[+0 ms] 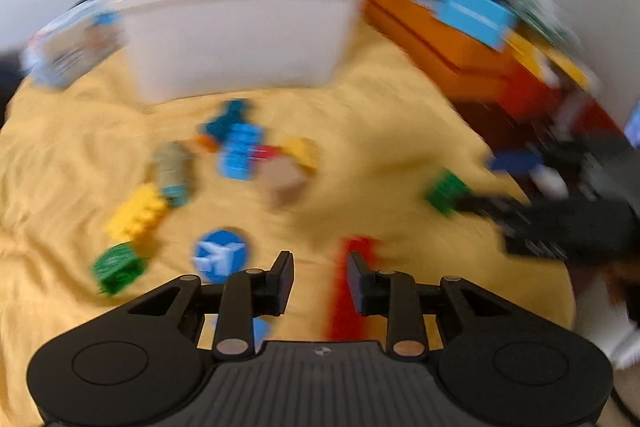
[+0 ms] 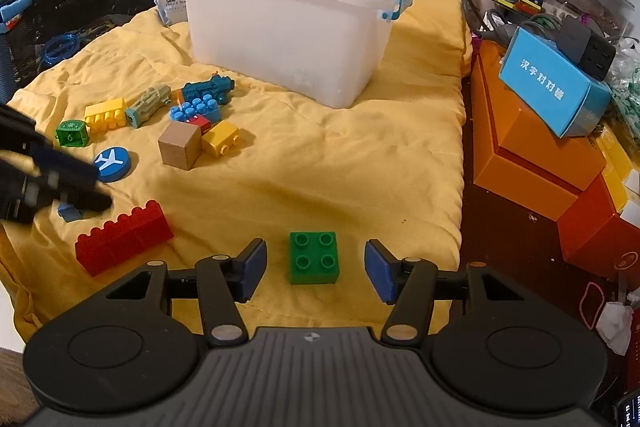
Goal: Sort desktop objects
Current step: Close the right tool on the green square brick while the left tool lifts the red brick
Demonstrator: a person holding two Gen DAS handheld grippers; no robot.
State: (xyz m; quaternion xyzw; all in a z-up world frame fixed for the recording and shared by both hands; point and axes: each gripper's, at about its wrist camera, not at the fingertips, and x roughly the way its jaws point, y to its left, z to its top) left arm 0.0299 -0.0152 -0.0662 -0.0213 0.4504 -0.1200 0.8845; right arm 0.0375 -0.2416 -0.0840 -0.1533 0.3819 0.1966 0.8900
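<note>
Right gripper (image 2: 315,269) spread wide, green block (image 2: 314,257) between fingers, untouched, on yellow cloth (image 2: 360,163). Left gripper (image 1: 319,281) parted, empty, beside red brick (image 2: 124,237). Farther: toy cluster, then white bin (image 2: 288,31).

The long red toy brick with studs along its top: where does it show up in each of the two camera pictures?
Left wrist view: the long red studded brick is blurred at bottom centre, beside the left gripper, behind its right-hand finger.
Right wrist view: it lies lower left on the yellow cloth, left of the right gripper.
Shared landmark: the round blue disc with a white aeroplane.
</note>
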